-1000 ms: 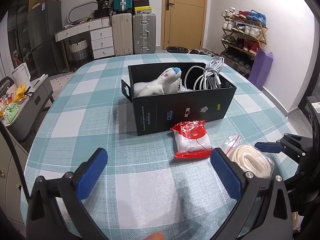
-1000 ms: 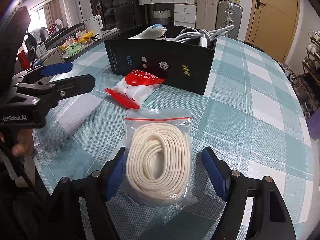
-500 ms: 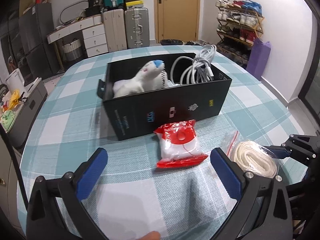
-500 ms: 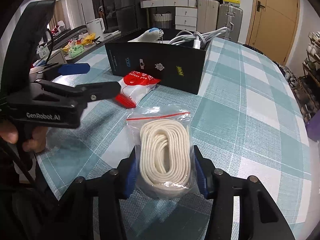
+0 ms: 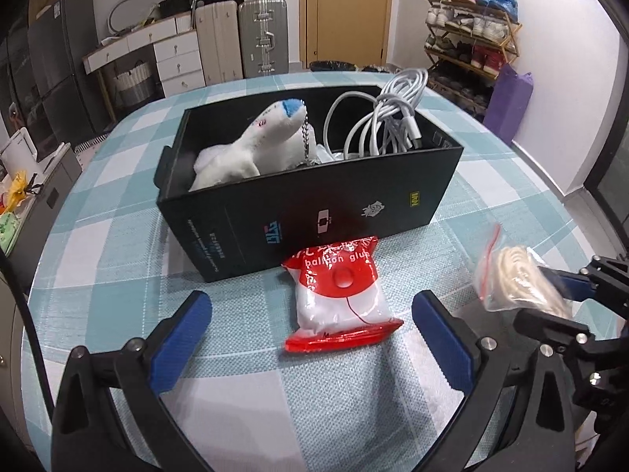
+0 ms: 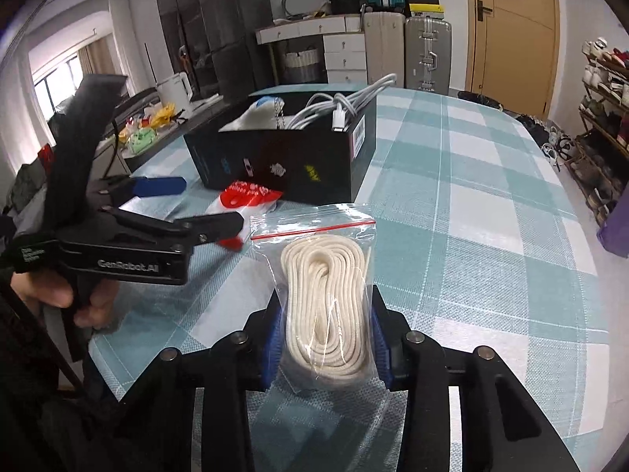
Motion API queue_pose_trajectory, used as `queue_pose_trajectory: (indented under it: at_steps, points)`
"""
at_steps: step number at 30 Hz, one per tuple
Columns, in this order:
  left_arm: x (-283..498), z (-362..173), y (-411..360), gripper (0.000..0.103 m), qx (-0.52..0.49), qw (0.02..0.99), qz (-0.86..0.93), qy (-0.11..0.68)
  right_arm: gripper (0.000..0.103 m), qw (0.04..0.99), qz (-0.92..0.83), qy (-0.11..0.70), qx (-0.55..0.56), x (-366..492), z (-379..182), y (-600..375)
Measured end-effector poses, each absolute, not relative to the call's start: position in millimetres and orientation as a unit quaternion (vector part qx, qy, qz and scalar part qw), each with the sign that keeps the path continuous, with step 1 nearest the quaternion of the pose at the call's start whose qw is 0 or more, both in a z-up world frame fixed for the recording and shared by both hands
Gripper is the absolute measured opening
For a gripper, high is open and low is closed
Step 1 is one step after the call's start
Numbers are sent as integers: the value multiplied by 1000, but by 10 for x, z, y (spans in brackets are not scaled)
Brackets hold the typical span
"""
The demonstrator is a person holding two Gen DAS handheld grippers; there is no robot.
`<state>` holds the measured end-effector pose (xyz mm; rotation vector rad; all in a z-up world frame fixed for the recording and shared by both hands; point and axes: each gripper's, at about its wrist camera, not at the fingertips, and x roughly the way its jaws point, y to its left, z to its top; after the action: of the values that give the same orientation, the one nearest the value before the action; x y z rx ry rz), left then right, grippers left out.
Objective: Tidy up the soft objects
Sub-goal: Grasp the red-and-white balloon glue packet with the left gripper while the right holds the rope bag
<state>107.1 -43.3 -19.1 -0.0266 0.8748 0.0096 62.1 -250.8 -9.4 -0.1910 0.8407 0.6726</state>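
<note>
My right gripper [image 6: 325, 334] is shut on a clear zip bag of cream rope [image 6: 326, 299] and holds it lifted above the checked table; the bag also shows in the left wrist view [image 5: 515, 279]. My left gripper [image 5: 310, 314] is open, its fingers on either side of a red and white balloon glue packet [image 5: 341, 295] lying on the table in front of a black box [image 5: 314, 212]. The box holds a white plush toy [image 5: 251, 141] and a bundle of white cables [image 5: 377, 118]. The left gripper also shows in the right wrist view [image 6: 196, 208].
The round table has a teal and white checked cloth [image 5: 118, 244]. Behind it stand suitcases [image 5: 240, 35], white drawers [image 5: 177, 55] and a door. A shoe rack [image 5: 471, 39] and a purple bag [image 5: 507, 102] stand at the right. A side cabinet with small items stands at the left.
My right gripper has closed on the rope bag and lifted it off the table. My left gripper has moved forward so its open fingers flank the balloon glue packet.
</note>
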Motion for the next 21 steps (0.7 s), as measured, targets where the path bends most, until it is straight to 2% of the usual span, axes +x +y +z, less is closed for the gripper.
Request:
queue_pose_trajectory:
  at_steps: [5,8,12,13,16,21]
  points:
    - [1114,-207,-461,100,-9,902,-2,431,38,858,318,393,-89,616,-69,-2526]
    - [1139,-216,-472,93,-7,901,-5,434,38,859,317,392,-87,627,-64,-2546]
    - [1165,-249,-508,76,-7,897,-15,442,38,861,311,392,-87,643,-63,-2571]
    - [1164,-257,-519,66,-7,896,-19,443,38,862,311,392,-86,642,-61,-2576]
    - [1145,-264,-562,46,-3,896,-32,443,38,863,311,389,-86,622,-44,-2581]
    - [1061,-192,-590,43,12,899,-40,436,38,865,311,384,-88,618,-31,-2585]
